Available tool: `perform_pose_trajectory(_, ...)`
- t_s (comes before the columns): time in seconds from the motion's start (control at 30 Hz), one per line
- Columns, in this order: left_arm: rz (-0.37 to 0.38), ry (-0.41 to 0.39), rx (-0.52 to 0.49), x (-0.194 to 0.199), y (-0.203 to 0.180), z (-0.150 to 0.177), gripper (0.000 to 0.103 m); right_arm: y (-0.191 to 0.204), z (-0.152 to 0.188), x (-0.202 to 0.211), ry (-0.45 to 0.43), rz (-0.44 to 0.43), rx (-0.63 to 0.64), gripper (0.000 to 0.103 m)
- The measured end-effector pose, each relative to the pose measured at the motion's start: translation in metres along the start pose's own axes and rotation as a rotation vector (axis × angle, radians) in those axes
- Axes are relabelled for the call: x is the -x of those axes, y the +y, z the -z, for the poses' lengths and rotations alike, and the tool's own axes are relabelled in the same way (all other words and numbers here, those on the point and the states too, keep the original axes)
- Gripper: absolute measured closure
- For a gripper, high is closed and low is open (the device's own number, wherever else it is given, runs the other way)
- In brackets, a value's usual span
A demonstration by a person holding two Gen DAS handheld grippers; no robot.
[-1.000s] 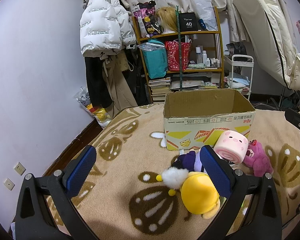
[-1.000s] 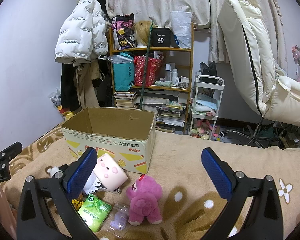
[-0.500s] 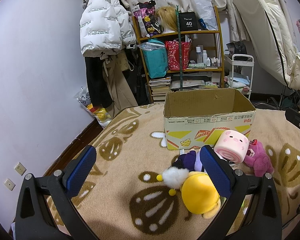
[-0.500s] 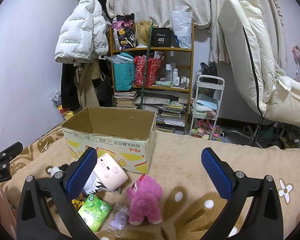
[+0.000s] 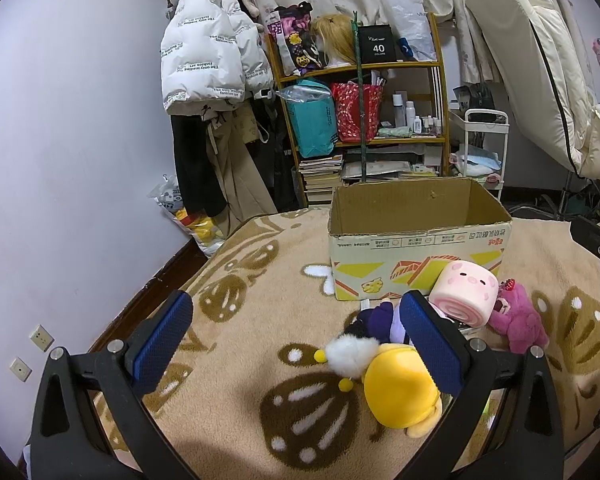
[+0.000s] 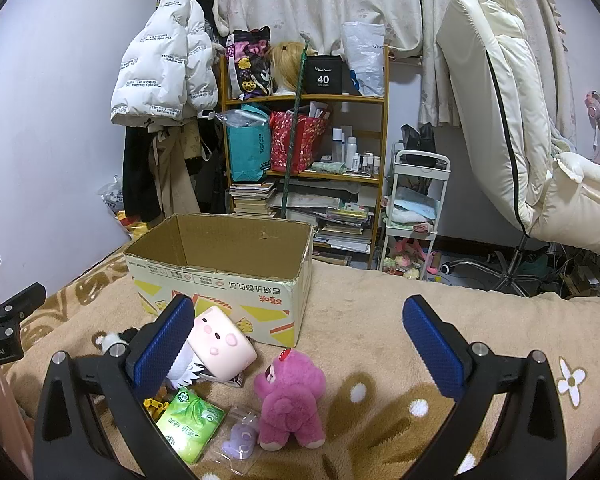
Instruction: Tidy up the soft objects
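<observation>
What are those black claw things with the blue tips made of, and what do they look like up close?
Both the left gripper and the right gripper are matte black, with two angular arms that have triangular cut-outs and silver bolt heads. Each arm ends in a flat rectangular pad of blue, finely dimpled material. No cables or sleeves show.

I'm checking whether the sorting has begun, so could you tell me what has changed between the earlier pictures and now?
Nothing has visibly changed. The left gripper and right gripper hang open and hold nothing, in the same places. The pink bear, pink roll plush, yellow plush and green packet lie where they were in front of the cardboard box.
</observation>
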State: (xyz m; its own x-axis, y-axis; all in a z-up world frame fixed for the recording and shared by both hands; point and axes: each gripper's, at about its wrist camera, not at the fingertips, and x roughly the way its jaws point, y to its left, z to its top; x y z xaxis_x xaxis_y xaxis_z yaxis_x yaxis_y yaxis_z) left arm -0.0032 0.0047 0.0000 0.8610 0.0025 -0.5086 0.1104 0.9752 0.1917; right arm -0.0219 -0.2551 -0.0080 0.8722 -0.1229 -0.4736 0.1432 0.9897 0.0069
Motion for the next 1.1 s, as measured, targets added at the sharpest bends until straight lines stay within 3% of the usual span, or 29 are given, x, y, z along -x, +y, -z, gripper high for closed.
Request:
perform_pose_trajectory(0.8, -0.015, 0.041, -0.026, -0.011, -0.002, 0.005, 0.001, -0.004, -0.001, 0.001, 0.008, -0.004, 0.003, 0.000)
perform_pose_trajectory(1.1, 0.021, 0.070, -0.035, -0.023, -0.012, -0.001, 0.001, 0.006, -0.004, -0.006, 0.030, -0.024, 0.023, 0.000)
